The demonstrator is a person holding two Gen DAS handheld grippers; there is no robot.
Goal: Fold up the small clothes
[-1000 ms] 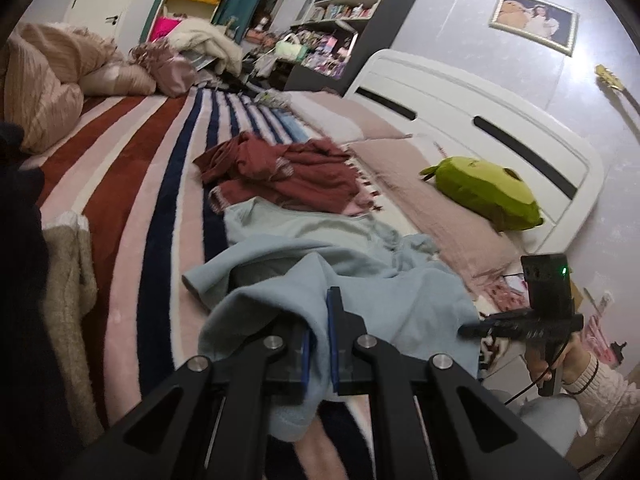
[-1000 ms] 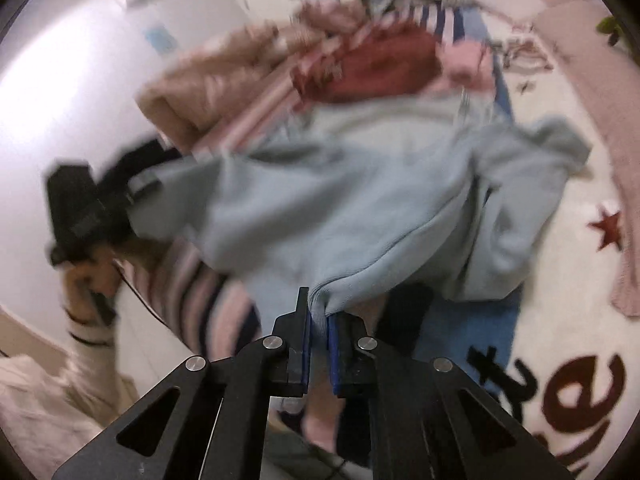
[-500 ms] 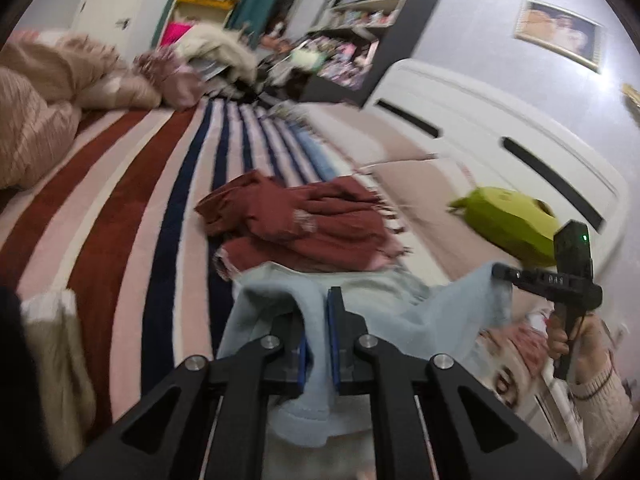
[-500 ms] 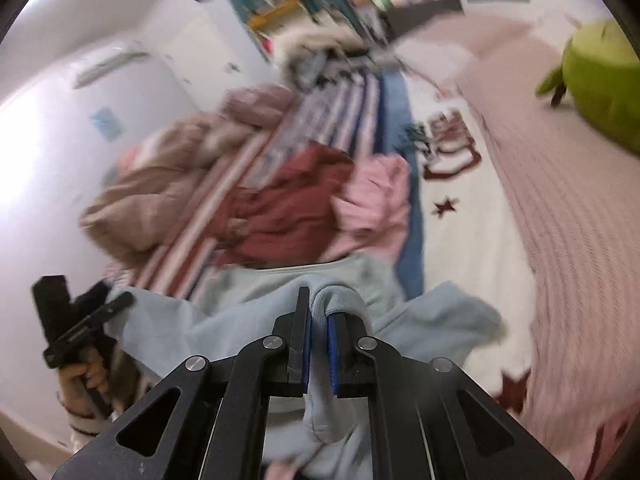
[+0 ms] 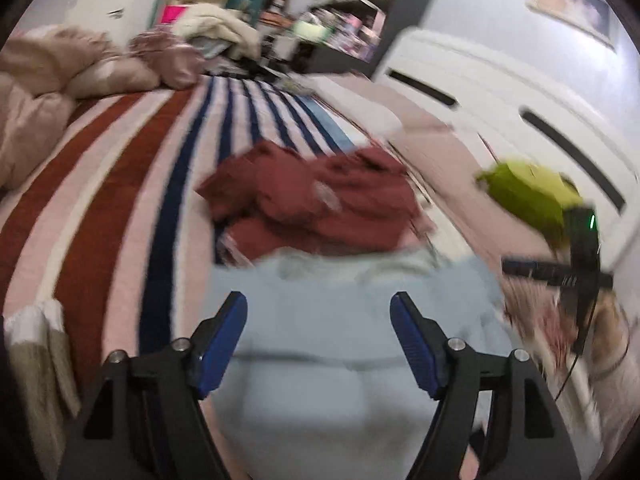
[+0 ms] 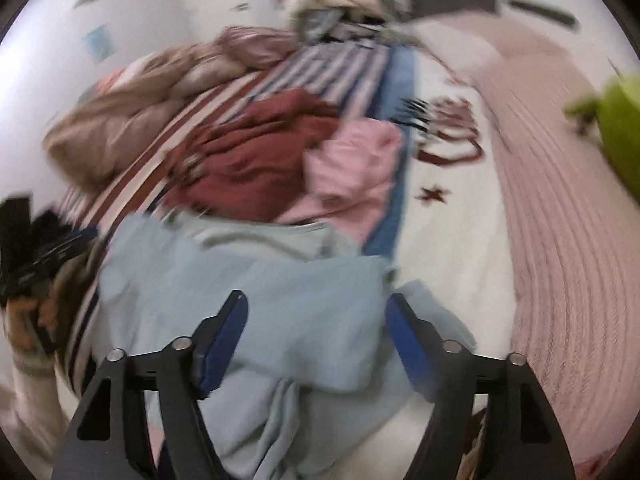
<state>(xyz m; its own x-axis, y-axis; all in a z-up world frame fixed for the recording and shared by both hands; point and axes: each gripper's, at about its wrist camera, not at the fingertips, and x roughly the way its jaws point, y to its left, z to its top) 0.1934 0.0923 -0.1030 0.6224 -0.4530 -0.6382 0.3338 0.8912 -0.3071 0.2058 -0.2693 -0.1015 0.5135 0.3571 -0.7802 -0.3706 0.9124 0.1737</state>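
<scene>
From my left wrist, my left gripper [image 5: 318, 316] has just spread its jaws wide and hangs over the light blue garment [image 5: 340, 320] lying on the bed [image 5: 100, 184], nothing pinched, a maroon garment [image 5: 312, 204] beyond. From my right wrist, my right gripper [image 6: 316, 316] has likewise just opened above the same blue cloth [image 6: 248, 292], gripping nothing.

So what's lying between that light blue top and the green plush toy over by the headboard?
In the right wrist view, only bedding: white blanket with a dark red star, then ribbed pink cover. No clothes lie between the light blue top and green plush toy.
</scene>
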